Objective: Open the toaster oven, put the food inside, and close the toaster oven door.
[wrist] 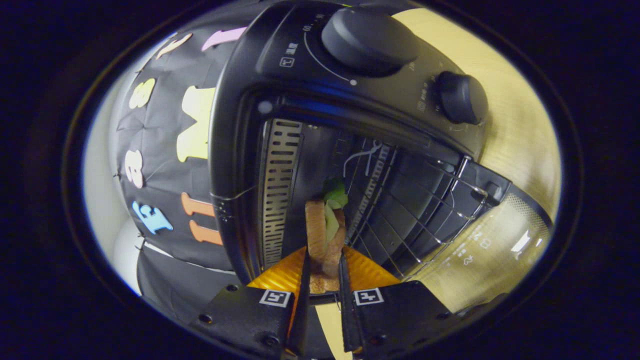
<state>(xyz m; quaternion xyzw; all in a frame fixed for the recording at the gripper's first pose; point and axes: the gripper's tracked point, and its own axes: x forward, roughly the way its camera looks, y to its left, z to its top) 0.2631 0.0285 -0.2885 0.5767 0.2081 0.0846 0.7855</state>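
Note:
The black toaster oven [240, 125] fills the view, tilted because the camera is rolled. Its glass door [500, 250] hangs open, and the wire rack [415, 210] shows inside the dark cavity. My gripper [324, 265] is shut on the food, a sandwich [325, 235] of two bread slices with green lettuce. Both orange fingers [365, 272] press on its sides. The sandwich sits at the oven's mouth, just ahead of the rack's front edge. Two round black knobs [370, 40] sit on the control panel.
A slotted metal side wall [277, 190] lines the cavity beside the sandwich. The oven stands on a pale wooden table [520, 125]. The black booth cloth [165, 150] hangs behind the oven.

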